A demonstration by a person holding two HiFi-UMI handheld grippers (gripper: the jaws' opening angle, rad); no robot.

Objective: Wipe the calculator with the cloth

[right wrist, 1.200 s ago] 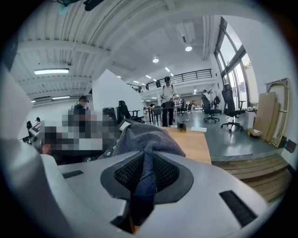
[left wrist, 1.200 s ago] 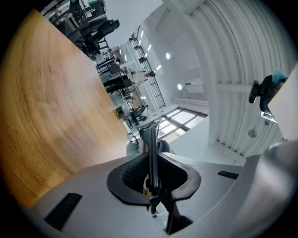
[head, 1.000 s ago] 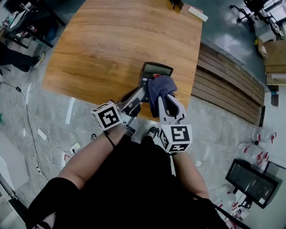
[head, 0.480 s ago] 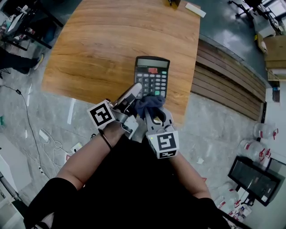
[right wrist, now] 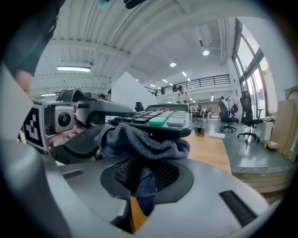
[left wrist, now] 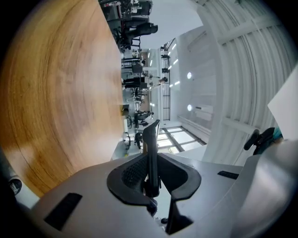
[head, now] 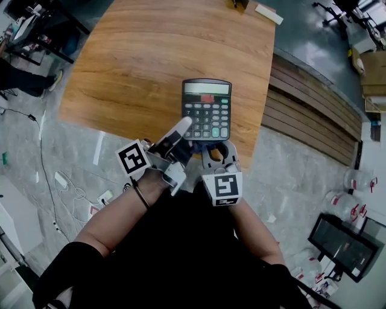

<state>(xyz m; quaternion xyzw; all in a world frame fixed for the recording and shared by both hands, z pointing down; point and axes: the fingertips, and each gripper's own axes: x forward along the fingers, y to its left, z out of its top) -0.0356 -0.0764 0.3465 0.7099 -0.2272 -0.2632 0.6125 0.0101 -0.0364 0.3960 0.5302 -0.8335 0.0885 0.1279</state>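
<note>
The calculator (head: 207, 108) was over the near edge of the wooden table (head: 151, 54). My left tongs (head: 181, 128) were squeezed shut on its near left corner. My right tongs (head: 218, 151) pinched the blue cloth (right wrist: 144, 139) tight, just under the calculator's near end.

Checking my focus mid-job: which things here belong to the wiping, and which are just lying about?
Job: calculator, cloth, left claw, right claw.
Lying about: white block at the table's far edge, floor cables, bottles, cardboard box.
</note>
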